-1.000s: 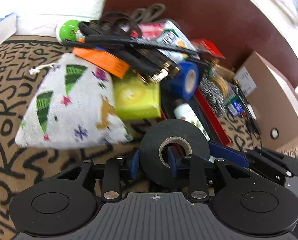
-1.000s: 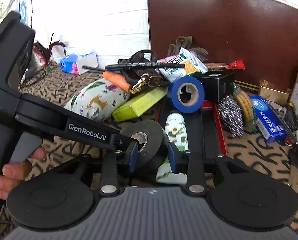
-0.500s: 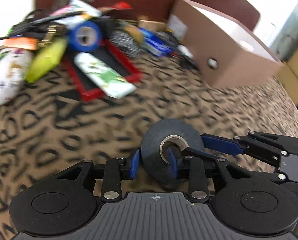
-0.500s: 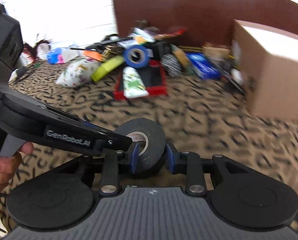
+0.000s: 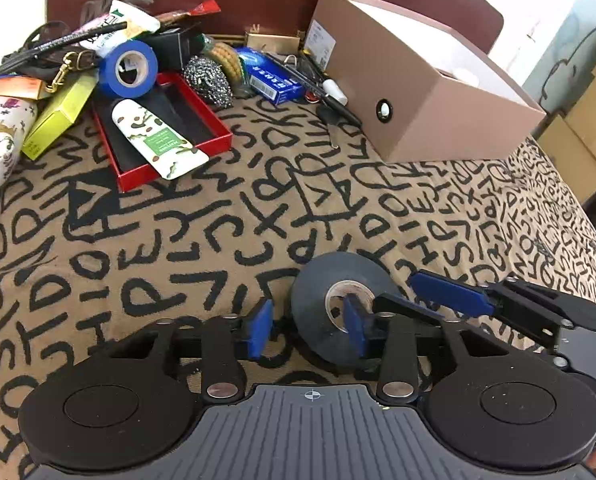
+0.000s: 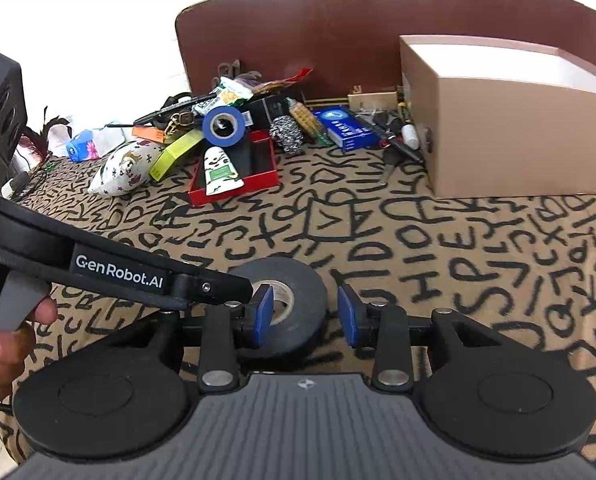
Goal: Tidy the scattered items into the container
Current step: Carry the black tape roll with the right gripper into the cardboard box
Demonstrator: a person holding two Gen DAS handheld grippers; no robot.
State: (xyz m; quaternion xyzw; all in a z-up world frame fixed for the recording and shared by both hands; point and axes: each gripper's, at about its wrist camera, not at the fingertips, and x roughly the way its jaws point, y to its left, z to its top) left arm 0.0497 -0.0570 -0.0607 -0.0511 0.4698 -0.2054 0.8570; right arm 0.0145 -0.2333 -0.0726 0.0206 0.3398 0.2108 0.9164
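Patterned cloth [image 5: 218,240]: L fingers [image 5: 260,328] + R fingers [image 6: 348,320] spread, straddling black tape [image 5: 340,312].

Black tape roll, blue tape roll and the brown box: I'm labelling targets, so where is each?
black tape roll [image 5: 310,312], left wrist view, on its flat black face left of the core.
blue tape roll [image 5: 112,74], left wrist view, on its outer blue band.
brown box [image 6: 510,136], right wrist view, on its front wall.

Since a second ago the black tape roll [image 5: 340,312] has been carried away from the clutter pile [image 5: 130,68], now far off at eleven o'clock, while both the left claw [image 5: 308,330] and right claw [image 6: 304,314] have spread wider around it.
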